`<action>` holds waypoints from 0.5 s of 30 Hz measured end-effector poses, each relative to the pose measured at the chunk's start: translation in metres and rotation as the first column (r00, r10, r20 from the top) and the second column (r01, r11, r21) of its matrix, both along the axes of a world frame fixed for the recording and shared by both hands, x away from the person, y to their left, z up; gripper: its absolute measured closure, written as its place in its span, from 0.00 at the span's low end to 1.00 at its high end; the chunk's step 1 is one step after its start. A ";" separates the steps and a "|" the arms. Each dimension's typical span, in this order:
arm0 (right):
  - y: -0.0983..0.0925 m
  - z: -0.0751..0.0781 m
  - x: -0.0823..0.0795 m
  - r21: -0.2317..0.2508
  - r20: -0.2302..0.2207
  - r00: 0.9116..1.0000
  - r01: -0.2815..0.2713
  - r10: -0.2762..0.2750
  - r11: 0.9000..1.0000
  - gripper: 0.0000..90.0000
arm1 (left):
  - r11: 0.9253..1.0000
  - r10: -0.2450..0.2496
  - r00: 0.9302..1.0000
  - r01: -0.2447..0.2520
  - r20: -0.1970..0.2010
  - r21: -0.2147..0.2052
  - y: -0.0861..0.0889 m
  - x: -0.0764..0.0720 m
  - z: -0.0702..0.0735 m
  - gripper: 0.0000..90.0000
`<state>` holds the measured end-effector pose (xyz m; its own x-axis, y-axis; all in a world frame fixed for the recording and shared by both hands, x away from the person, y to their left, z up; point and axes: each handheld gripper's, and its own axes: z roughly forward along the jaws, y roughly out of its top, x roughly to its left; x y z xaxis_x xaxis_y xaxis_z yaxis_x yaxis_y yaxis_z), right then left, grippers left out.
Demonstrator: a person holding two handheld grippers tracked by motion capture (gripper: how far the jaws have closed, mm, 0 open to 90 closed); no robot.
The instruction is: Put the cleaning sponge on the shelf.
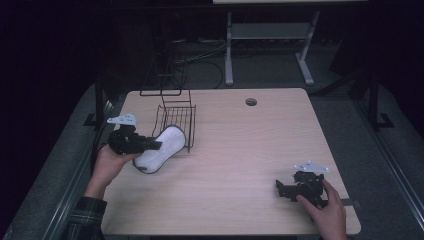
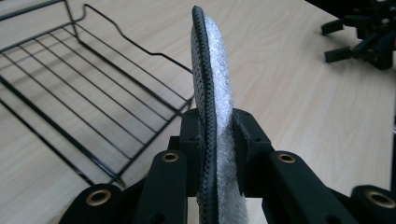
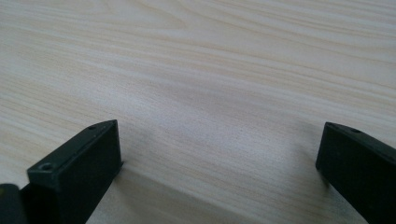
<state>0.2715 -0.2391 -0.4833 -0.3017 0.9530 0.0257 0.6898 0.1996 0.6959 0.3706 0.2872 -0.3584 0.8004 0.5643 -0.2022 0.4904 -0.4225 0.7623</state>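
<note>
In the high view the person's left hand (image 1: pixel 107 162) comes in from the lower left in a plaid sleeve (image 1: pixel 86 216) and holds the left gripper (image 1: pixel 150 145) level, pointing to the right across the table (image 1: pixel 240 150); its jaws are pinched on the near end of a white insole (image 1: pixel 162 148) with a dark rim, whose far end lies at the open front of a black wire basket (image 1: pixel 176 120); the right hand (image 1: pixel 327 212) rests at the table's lower right corner, holding the right gripper (image 1: pixel 278 188) low, pointing left, well apart from the insole. In the left gripper view the left gripper (image 2: pixel 218 149) clamps the insole (image 2: pixel 210 79) edge-on (fuzzy white face to the right, black stitched rim to the left), standing upright from between the jaws; the wire basket (image 2: pixel 88 107) sits just beside it at the left, and the other gripper (image 2: pixel 364 39) shows far off at the top right. In the right gripper view the right gripper (image 3: pixel 219 154) has its jaws spread wide, gripping nothing, over bare pale wood (image 3: pixel 201 70); no writing can be read anywhere.
</note>
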 end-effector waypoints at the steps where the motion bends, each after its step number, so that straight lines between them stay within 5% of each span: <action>1: 0.000 0.000 0.000 -0.001 -0.001 1.000 0.001 -0.001 1.000 0.00 | 1.000 0.001 1.000 -0.001 0.000 0.006 0.001 0.002 0.000 0.83; 15: 0.000 0.000 0.000 0.000 0.001 1.000 0.002 -0.002 1.000 0.00 | 0.998 0.064 0.998 -0.064 -0.001 -0.012 0.014 0.035 0.001 0.83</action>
<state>0.2716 -0.2390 -0.4834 -0.3000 0.9536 0.0255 0.6899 0.1984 0.6962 0.4053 0.3008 -0.3575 0.7624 0.6120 -0.2101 0.5168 -0.3806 0.7668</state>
